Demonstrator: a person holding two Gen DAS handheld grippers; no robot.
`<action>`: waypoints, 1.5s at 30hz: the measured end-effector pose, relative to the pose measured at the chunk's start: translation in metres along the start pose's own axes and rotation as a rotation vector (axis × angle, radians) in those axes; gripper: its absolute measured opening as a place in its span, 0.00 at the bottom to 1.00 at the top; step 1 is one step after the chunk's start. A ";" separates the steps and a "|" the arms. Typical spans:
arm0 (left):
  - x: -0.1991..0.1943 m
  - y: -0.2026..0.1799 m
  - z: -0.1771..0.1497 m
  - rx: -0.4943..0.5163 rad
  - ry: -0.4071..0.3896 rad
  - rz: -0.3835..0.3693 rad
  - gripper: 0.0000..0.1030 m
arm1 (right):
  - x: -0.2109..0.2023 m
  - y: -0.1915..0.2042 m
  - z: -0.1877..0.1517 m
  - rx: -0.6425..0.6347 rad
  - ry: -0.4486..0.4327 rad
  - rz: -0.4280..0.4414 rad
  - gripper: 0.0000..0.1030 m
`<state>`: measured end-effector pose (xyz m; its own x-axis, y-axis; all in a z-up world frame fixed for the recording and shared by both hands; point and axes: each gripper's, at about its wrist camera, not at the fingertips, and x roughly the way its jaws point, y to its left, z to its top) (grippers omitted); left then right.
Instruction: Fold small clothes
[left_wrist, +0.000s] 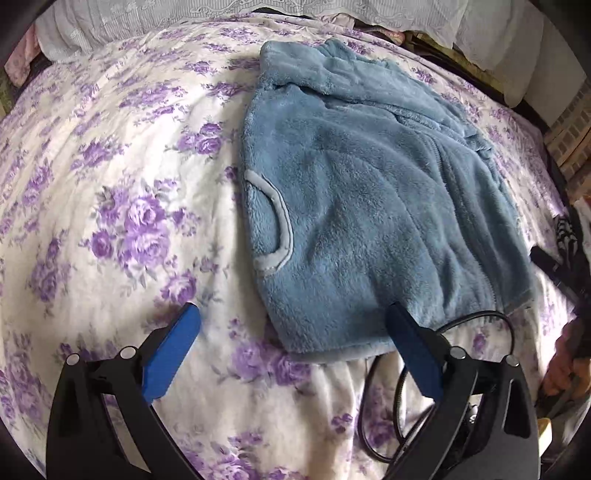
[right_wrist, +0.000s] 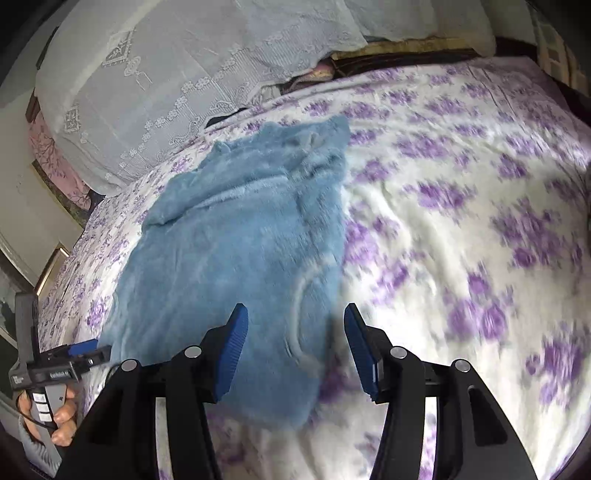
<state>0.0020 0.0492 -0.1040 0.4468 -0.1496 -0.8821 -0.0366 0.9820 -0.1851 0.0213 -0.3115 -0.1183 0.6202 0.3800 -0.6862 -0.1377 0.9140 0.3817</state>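
Observation:
A small blue fleece jacket lies flat on the floral bedspread, with a pale-trimmed pocket on its near left side and the hood at the far end. My left gripper is open and empty, hovering above the jacket's near hem corner. In the right wrist view the jacket lies left of centre. My right gripper is open and empty, above the jacket's near edge by the pocket trim. The left gripper also shows in the right wrist view, held in a hand at the far left.
White lace-covered pillows sit at the head of the bed. A black cable loops over the bedspread near my left gripper. The bed's dark edge runs at the right, with a brick-pattern surface beyond it.

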 end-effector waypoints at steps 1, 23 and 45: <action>0.000 0.002 0.001 -0.009 0.003 -0.016 0.95 | -0.001 -0.005 -0.003 0.021 0.008 0.018 0.53; 0.012 0.039 0.007 -0.142 0.006 -0.481 0.66 | 0.001 -0.018 -0.010 0.113 0.050 0.165 0.54; 0.026 0.029 0.013 -0.106 0.033 -0.477 0.24 | 0.019 -0.009 -0.011 0.087 0.113 0.207 0.23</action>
<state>0.0243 0.0750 -0.1263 0.4077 -0.5852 -0.7010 0.0739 0.7863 -0.6134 0.0255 -0.3112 -0.1420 0.4947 0.5756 -0.6511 -0.1827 0.8014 0.5696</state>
